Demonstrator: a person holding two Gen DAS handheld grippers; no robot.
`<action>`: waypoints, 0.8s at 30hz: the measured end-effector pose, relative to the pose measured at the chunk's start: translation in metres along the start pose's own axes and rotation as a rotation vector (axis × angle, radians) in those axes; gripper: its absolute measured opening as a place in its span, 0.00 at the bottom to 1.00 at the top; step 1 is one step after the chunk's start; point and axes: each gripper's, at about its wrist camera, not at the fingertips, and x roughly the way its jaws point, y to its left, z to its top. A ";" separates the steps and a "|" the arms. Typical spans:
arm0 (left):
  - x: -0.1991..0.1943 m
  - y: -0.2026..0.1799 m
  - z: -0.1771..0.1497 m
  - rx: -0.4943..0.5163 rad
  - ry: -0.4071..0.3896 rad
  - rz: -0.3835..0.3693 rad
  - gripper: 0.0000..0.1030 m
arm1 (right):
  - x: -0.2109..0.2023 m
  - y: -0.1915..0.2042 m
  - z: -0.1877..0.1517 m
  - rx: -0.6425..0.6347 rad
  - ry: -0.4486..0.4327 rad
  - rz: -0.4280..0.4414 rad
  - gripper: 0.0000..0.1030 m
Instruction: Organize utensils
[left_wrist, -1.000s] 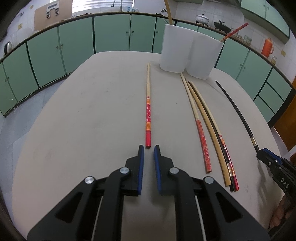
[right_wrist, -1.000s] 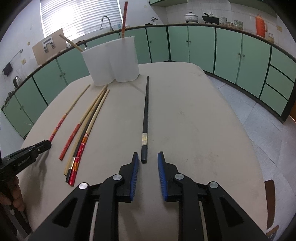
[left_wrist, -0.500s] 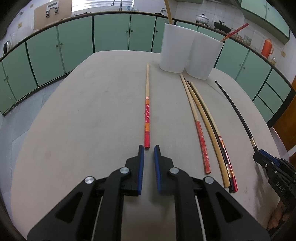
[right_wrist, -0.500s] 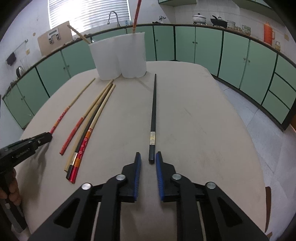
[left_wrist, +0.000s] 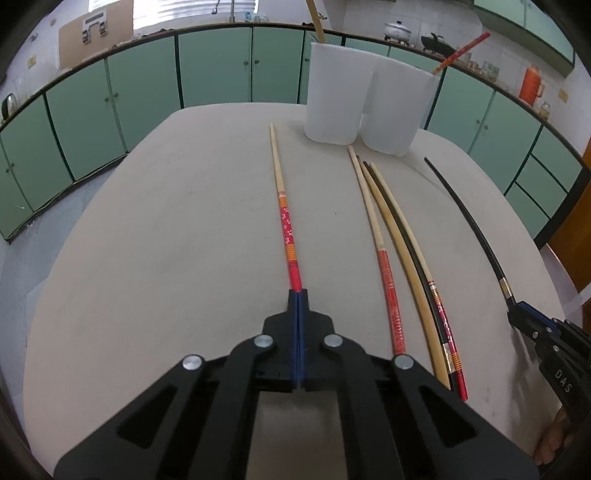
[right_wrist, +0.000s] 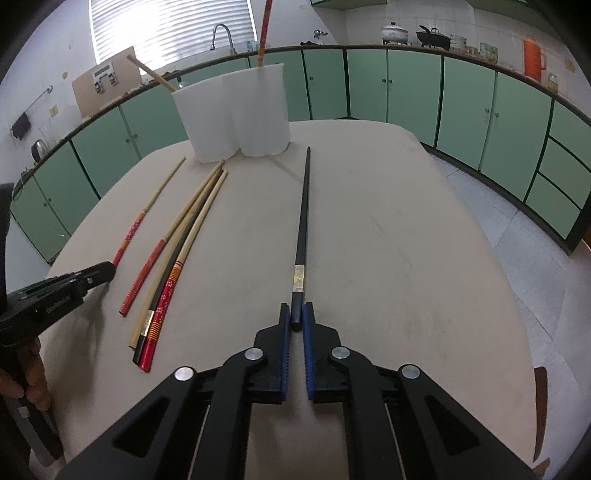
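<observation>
My left gripper (left_wrist: 298, 293) is shut on the red end of a red-and-bamboo chopstick (left_wrist: 282, 210) that lies on the beige table (left_wrist: 166, 229) pointing toward two white holders (left_wrist: 364, 98). My right gripper (right_wrist: 296, 314) is closed around the butt end of a black chopstick (right_wrist: 303, 218), which also shows in the left wrist view (left_wrist: 469, 221). A bundle of several loose chopsticks (left_wrist: 402, 254) lies between the two, also seen in the right wrist view (right_wrist: 177, 247). Each white holder (right_wrist: 236, 114) has one chopstick standing in it.
Green cabinets (left_wrist: 214, 70) ring the table. The table edge (right_wrist: 491, 229) drops to a tiled floor on the right. The left gripper's body (right_wrist: 55, 295) shows at the left of the right wrist view.
Both grippers moved forward and closed: the left onto the red chopstick's end, the right around the black chopstick's end.
</observation>
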 end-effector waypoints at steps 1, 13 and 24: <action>-0.005 0.000 0.000 0.005 -0.016 0.006 0.00 | -0.003 -0.001 0.000 -0.003 -0.013 0.002 0.07; -0.091 -0.010 0.028 0.099 -0.231 0.004 0.00 | -0.061 0.003 0.034 -0.095 -0.165 -0.053 0.06; -0.003 -0.009 0.002 0.033 -0.018 -0.016 0.04 | -0.013 0.004 0.004 -0.077 -0.013 -0.042 0.06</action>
